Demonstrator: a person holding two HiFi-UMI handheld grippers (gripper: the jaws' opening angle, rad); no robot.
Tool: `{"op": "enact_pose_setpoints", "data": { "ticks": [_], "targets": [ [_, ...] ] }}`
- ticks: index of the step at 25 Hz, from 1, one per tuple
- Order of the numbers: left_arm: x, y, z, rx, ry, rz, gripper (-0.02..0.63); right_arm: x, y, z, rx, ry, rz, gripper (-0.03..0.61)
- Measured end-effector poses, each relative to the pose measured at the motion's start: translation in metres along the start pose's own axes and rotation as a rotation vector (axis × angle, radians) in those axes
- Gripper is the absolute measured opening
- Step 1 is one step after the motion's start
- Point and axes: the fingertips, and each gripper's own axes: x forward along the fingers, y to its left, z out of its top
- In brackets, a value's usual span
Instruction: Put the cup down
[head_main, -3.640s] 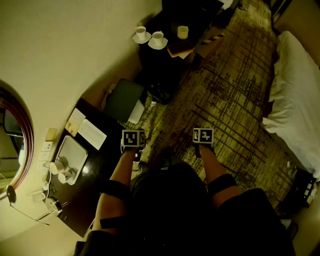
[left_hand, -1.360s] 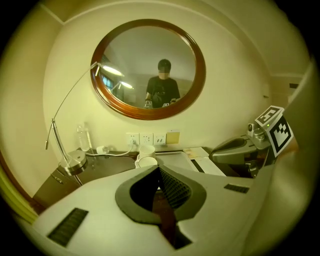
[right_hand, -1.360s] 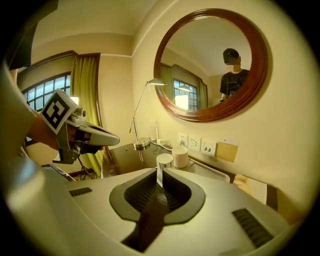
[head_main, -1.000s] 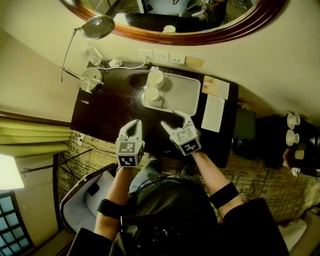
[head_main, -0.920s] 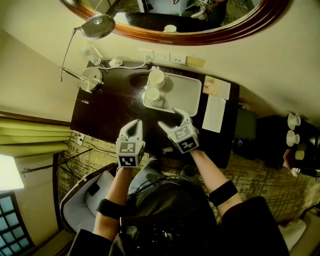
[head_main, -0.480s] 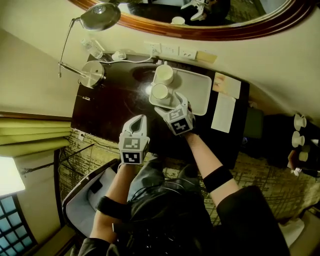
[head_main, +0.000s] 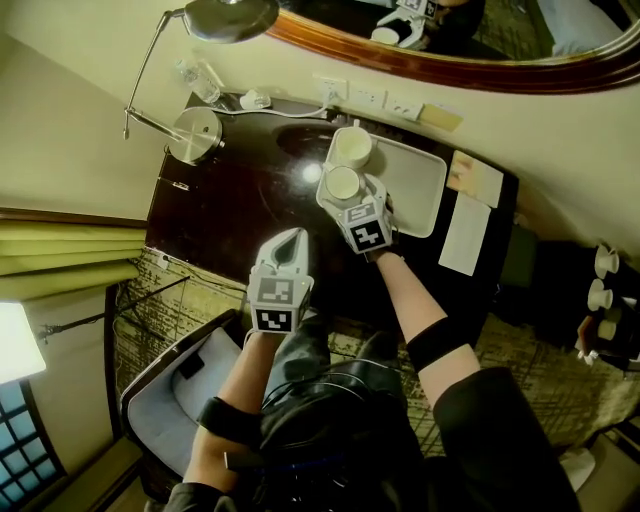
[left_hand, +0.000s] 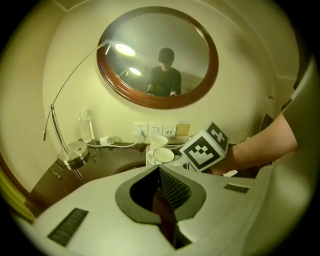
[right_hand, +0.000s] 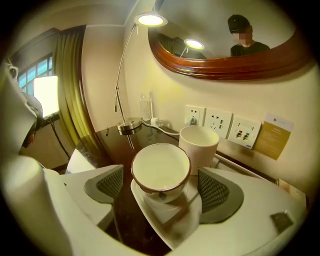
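Observation:
A low white cup with a brown rim stands on the corner of a white tray; a taller white cup stands just behind it. My right gripper is open, and its jaws have just been opening. They stand wide on either side of the low cup, apart from it. In the head view the right gripper reaches the low cup at the tray's left end. My left gripper hovers shut and empty over the dark desk, short of the tray. Its jaws are pressed together.
A desk lamp and a water bottle stand at the desk's far left. Wall sockets and a round mirror are behind the tray. Papers lie right of it. A chair is at the near left.
My right gripper has moved forward and down to the tray, and its jaws now straddle the low cup. The left gripper has crept slightly forward, still shut.

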Motion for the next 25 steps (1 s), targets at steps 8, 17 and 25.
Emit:
{"op": "enact_pose_setpoints", "data": {
  "ticks": [8,17,25],
  "targets": [
    [-0.006,0.011,-0.01,-0.017,0.002,0.001,0.002,0.017,0.002,0.0,-0.017,0.006,-0.01,0.426],
    [-0.008,0.015,-0.016,-0.028,0.013,0.004,0.002,0.015,0.001,0.002,-0.024,-0.005,-0.004,0.397],
    [-0.016,0.005,-0.018,-0.016,0.016,0.0,0.002,-0.02,0.008,0.008,-0.057,-0.048,0.02,0.397]
  ]
}}
